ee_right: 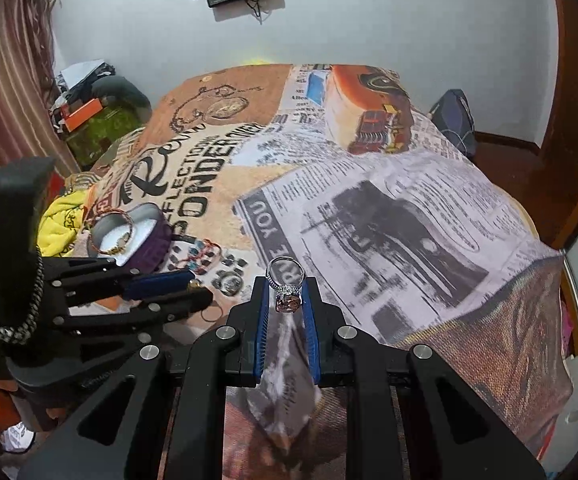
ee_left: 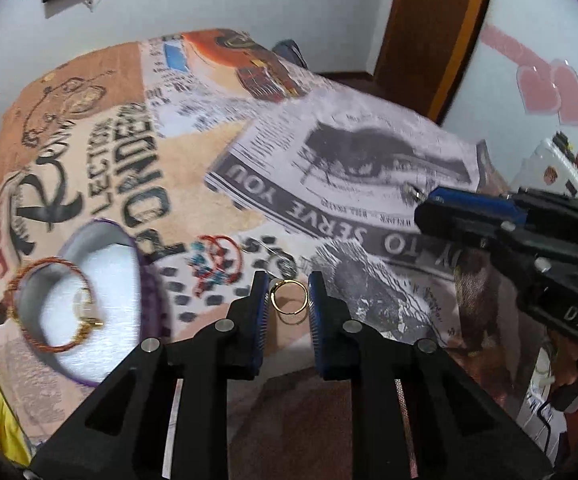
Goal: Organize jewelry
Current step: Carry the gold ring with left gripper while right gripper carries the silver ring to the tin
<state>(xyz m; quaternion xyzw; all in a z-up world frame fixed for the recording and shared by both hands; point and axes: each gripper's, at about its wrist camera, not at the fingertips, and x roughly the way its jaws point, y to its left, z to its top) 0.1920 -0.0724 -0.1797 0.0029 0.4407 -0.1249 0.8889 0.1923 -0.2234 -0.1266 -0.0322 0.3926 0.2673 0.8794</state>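
My left gripper (ee_left: 288, 298) is closed on a thin gold ring (ee_left: 288, 297), held just above the printed cloth. My right gripper (ee_right: 286, 295) is shut on a silver ring with a pink stone (ee_right: 286, 286); it also shows in the left wrist view (ee_left: 419, 197). A purple heart-shaped box (ee_left: 85, 304) with white lining lies open to the left, with a gold-red bangle (ee_left: 53, 308) and a small gold piece in it. The box also shows in the right wrist view (ee_right: 137, 240). Red and blue bead bracelets (ee_left: 219, 260) lie on the cloth between the box and the left gripper.
The table is covered with a newspaper-print cloth (ee_right: 389, 208). A yellow cloth (ee_right: 59, 224) lies beyond the box at the left edge. A wooden door (ee_left: 429, 28) stands at the right. Boxes and clutter (ee_right: 89, 116) sit by the curtain.
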